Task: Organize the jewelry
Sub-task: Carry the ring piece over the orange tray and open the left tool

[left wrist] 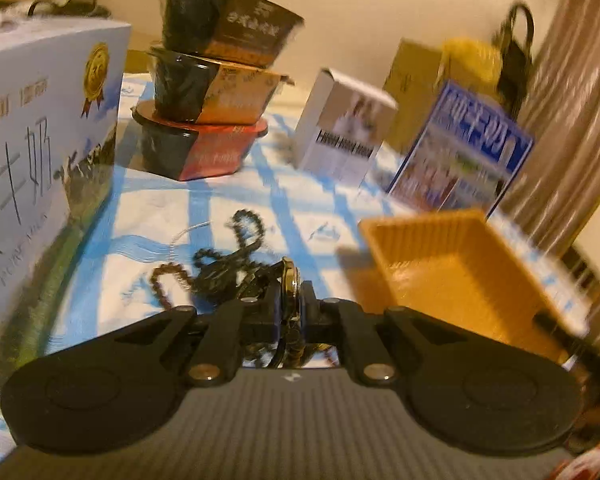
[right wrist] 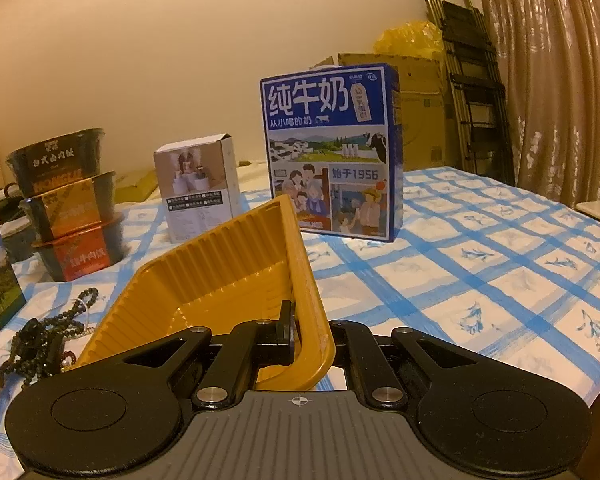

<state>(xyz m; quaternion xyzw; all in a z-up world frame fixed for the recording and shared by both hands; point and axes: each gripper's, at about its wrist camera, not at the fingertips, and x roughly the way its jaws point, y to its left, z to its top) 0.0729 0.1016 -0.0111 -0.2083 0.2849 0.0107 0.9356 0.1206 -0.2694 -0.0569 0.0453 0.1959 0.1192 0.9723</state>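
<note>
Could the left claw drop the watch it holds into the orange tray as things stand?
Probably yes. The left claw is shut on the gold-rimmed watch, and the orange tray sits just to its right with its open side unobstructed. The right claw grips the tray's wall, tilting it toward the jewelry.

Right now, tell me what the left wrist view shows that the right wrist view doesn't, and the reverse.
Left wrist only: the left hand-held gripper shut on a gold-rimmed watch.

Right wrist only: the right hand-held gripper clamped on the wall of the tilted orange tray, plus a folded ladder by the curtain.

Both: the tray, the dark bead strands, stacked bowls, the blue milk carton, the checked cloth.
</note>
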